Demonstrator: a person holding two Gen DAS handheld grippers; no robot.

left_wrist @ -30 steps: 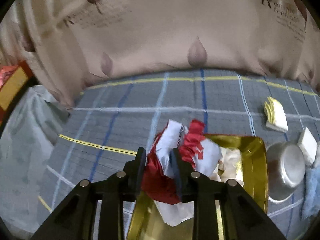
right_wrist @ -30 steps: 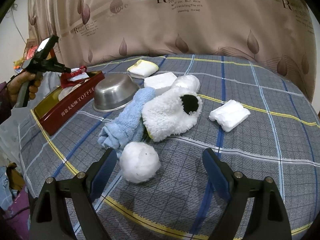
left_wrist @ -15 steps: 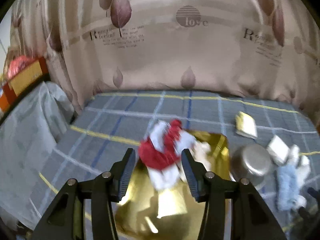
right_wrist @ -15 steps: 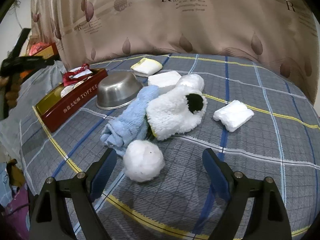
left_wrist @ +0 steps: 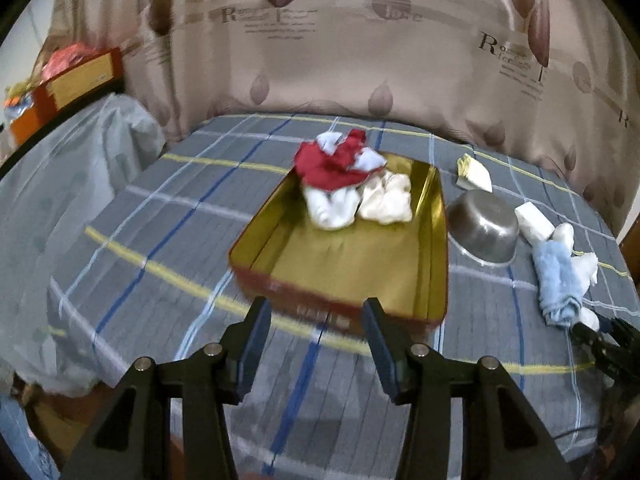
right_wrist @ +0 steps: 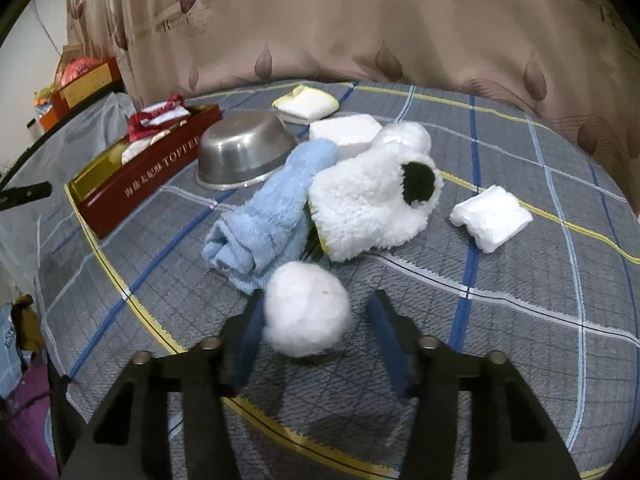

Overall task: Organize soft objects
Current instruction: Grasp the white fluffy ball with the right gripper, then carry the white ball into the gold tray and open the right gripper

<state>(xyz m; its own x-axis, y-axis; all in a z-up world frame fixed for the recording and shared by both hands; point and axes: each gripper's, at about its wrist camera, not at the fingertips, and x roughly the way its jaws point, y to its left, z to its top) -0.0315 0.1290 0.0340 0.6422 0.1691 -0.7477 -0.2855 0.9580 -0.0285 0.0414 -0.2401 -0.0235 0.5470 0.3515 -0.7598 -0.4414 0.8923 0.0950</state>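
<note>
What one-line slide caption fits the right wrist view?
Right tool closing around a white fluffy ball on the plaid bedspread, beside a blue towel.

A beige leaf-printed curtain (left_wrist: pixel 360 60) hangs across the far side behind a bed under a grey checked sheet (right_wrist: pixel 520 340); at far left, an orange box (left_wrist: pixel 76 80) against a pale wall (right_wrist: pixel 24 60)

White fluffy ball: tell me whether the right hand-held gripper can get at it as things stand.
Probably yes. The white fluffy ball already sits between the closing jaws of the right hand-held gripper, nothing lies over it, and the blue towel only borders its far side.
</note>
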